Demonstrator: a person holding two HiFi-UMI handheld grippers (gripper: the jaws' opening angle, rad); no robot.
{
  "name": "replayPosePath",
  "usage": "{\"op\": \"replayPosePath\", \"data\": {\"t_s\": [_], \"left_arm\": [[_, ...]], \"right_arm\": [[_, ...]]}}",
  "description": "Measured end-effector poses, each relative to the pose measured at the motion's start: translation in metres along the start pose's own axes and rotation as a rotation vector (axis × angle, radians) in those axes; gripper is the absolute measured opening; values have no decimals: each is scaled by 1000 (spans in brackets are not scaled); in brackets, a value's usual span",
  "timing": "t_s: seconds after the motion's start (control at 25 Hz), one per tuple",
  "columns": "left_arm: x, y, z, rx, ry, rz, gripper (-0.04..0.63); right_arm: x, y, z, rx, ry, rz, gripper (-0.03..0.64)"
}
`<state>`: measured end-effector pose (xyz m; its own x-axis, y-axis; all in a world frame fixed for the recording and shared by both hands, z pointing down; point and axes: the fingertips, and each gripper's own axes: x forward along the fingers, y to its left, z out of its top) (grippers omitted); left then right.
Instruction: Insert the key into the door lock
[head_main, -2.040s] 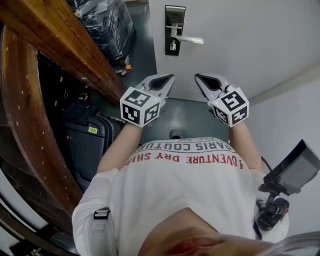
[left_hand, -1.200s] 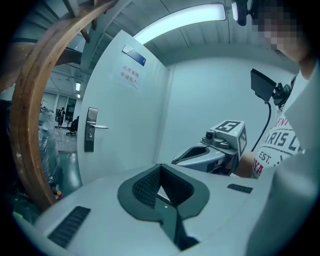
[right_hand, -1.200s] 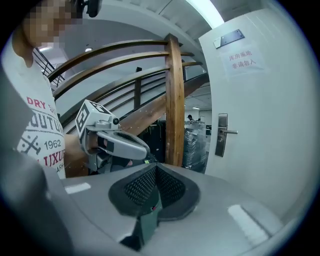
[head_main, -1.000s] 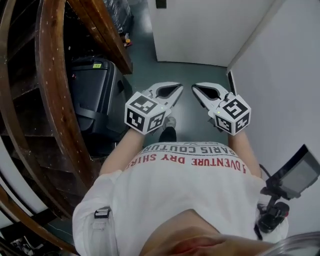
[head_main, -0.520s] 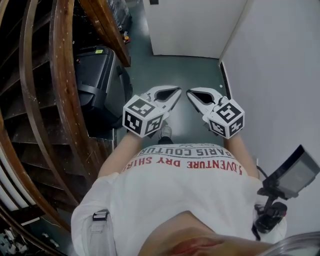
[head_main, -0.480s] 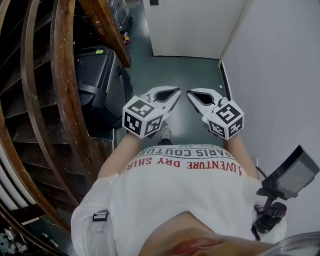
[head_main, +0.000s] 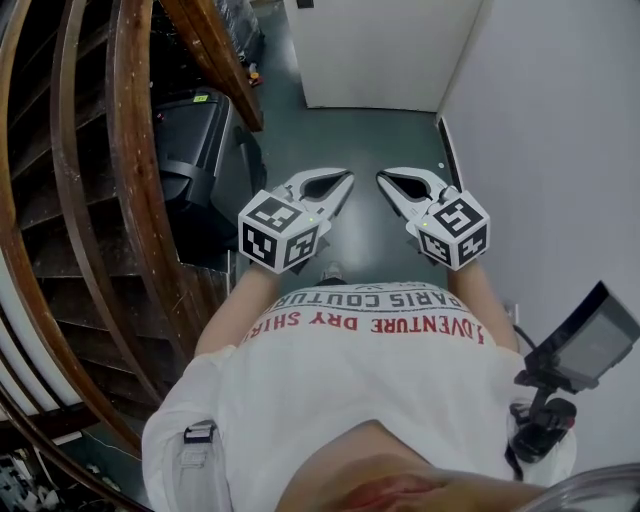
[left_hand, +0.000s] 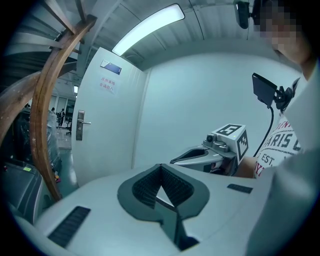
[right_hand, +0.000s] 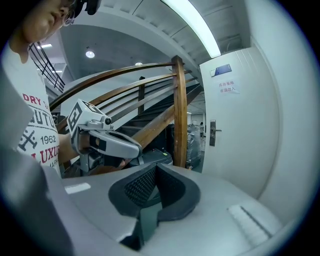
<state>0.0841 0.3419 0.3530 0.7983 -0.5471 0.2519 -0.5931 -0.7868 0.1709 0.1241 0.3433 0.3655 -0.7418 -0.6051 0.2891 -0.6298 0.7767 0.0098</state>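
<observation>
The person holds both grippers out in front, side by side and level with each other, over the dark green floor (head_main: 370, 140). The left gripper (head_main: 346, 180) has its fingers (left_hand: 145, 187) pressed together at the tips, with nothing between them. The right gripper (head_main: 384, 180) is the same: its fingers (right_hand: 142, 187) are closed on themselves and hold nothing.

The white door (head_main: 370, 50) stands at 12 o'clock in the head view, well apart from both grippers. Its door lock (left_hand: 80, 125) – a narrow upright plate with a lever handle – shows at 9 o'clock in the left gripper view and at about 2 o'clock in the right gripper view, far from the fingers in both.

A curved wooden stair rail (head_main: 130, 150) runs down the 9 o'clock side, with a black suitcase (head_main: 195, 140) just beside it at 10 o'clock. A plain white wall (head_main: 560, 150) fills the 3 o'clock side.
</observation>
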Motion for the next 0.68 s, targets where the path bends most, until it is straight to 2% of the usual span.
{"op": "replayPosePath", "data": {"t_s": [0.68], "left_arm": [[-7,0,0,-10,-5,2,2]], "right_arm": [[1,9,4,-26,15,13,0]]}}
